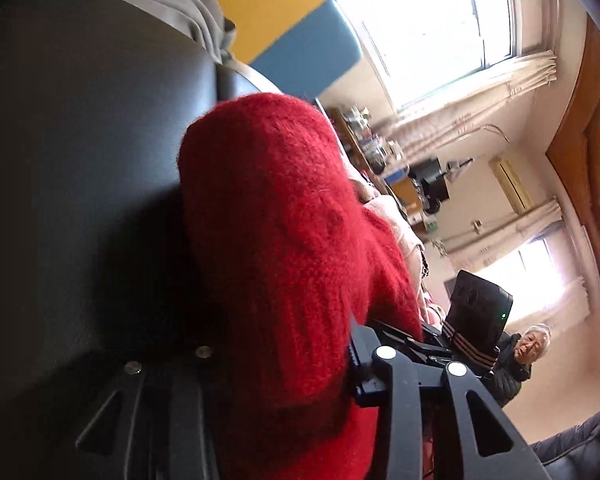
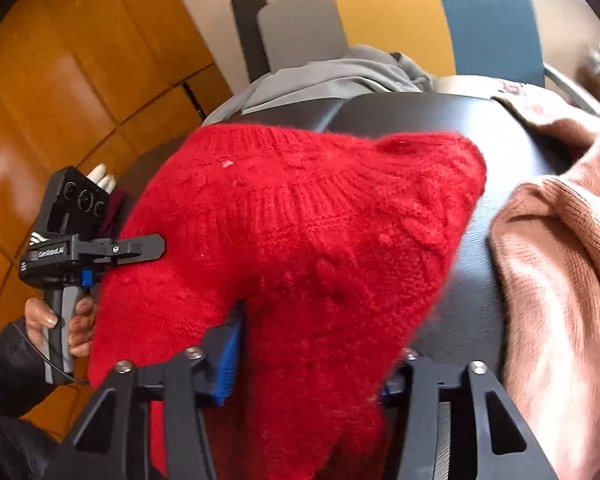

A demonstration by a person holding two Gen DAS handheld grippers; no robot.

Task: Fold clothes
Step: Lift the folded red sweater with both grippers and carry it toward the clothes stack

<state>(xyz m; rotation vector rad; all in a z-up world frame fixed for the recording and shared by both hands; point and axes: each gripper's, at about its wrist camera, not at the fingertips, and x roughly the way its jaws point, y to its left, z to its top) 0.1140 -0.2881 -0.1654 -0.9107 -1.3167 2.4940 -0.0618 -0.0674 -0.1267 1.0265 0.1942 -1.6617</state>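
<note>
Right wrist, red sweater (image 2: 300, 240) draped, hem away

You can read one mark only: pale lettering on the black body of the left tool (image 2: 140, 249), seen from the right wrist view, just below its three-lens camera block. It looks like "GenRobot.AI", though the small letters are blurred. A striped white logo sits just above that lettering. Nothing else is legible in either view.
</note>
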